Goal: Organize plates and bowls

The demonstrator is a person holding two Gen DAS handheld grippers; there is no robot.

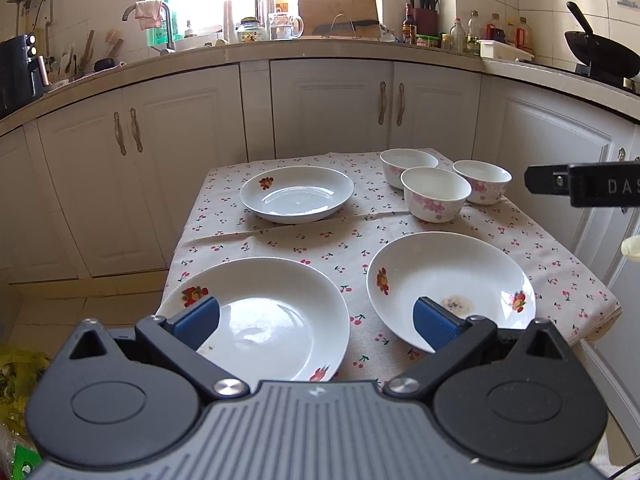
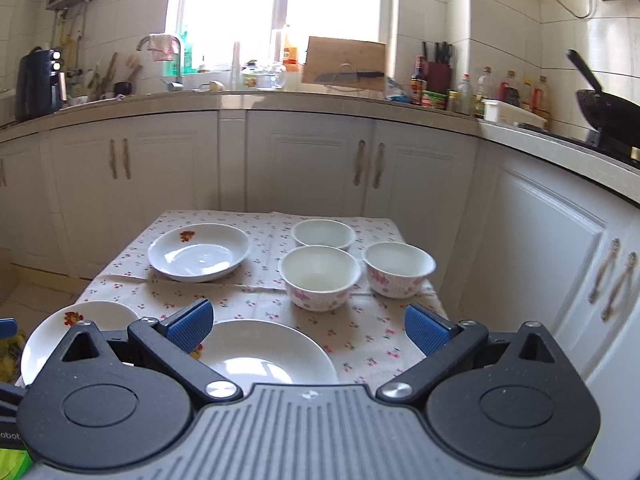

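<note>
Three plates (image 1: 297, 194) and three bowls (image 1: 436, 194) are spread mid-frame. Both grippers, left gripper (image 1: 316, 322) and right gripper (image 2: 306, 326), are held wide open and empty. Glazed china is judged slippery and breakable; rims are best pinched.

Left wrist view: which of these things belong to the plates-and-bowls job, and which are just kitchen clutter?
Job:
three white plates: far, near left, near right
three floral bowls

Lying about:
wok
knife block
cutting board
bottles
black appliance
</note>
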